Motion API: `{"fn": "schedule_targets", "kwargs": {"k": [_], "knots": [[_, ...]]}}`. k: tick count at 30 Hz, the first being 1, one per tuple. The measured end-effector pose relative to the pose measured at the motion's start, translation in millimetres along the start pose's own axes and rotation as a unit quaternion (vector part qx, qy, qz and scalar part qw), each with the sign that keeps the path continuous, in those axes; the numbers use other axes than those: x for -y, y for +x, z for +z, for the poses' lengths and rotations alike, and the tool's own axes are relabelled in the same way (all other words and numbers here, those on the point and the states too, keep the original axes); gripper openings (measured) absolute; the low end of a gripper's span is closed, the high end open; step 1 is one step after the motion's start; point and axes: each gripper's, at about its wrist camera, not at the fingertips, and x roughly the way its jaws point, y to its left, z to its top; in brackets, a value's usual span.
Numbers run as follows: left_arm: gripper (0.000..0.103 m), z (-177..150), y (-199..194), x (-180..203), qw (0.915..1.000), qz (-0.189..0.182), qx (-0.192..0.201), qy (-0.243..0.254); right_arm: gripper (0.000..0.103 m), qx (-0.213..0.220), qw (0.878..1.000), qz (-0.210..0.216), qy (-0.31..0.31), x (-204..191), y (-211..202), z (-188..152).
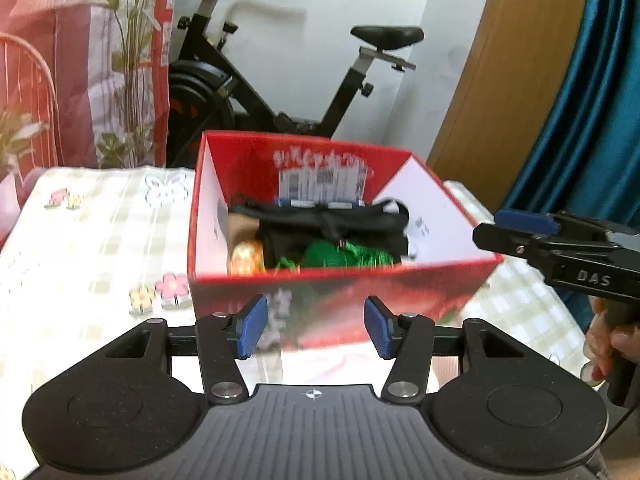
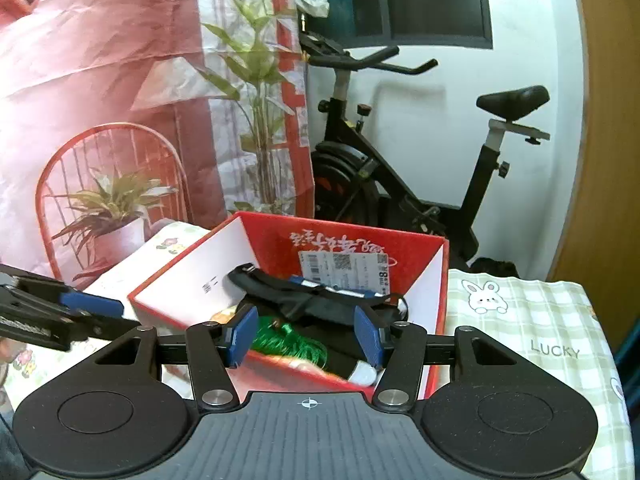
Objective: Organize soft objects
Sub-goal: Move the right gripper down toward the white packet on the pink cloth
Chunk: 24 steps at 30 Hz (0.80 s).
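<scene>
my left gripper (image 1: 314,326) hangs open and empty just in front of the red box (image 1: 340,296) on the checked tablecloth (image 1: 92,240). my right gripper (image 2: 306,336) is open too, empty over the box's near rim. inside lie a black bag (image 2: 320,300), green tinsel (image 2: 292,346) and an orange ball (image 1: 246,258).

A room in a home. An exercise bike (image 2: 408,176) stands against the white wall beside a wooden door (image 1: 500,80) and teal curtain (image 1: 580,100), and a checked tablecloth (image 2: 532,320) printed with rabbits and flowers covers the table.
</scene>
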Motion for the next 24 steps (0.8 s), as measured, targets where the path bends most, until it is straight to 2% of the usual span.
{"fn": "schedule_targets", "kwargs": {"k": [4,8,13,18,24], "knots": [[0.056,-21,7,-3,0.9999,0.006,-0.013,-0.007,0.05,-0.009,1.0,0.003,-0.002,-10,-4,-22],[0.055,-42,17,-8,0.9993,0.019,-0.025,-0.018,0.051,-0.043,0.999,0.003,0.003,-20,8,-52],[0.055,-64,33,-17,0.997,0.019,-0.046,-0.059,0.052,-0.076,0.997,0.0,0.016,-33,23,-86],[0.055,-82,40,-18,0.9957,0.024,-0.056,-0.071,0.066,-0.098,0.995,0.0,0.001,-48,32,-109],[0.055,-92,37,-18,0.9966,0.03,-0.046,-0.062,0.079,-0.1,0.994,-0.001,-0.035,-59,40,-115]]}}
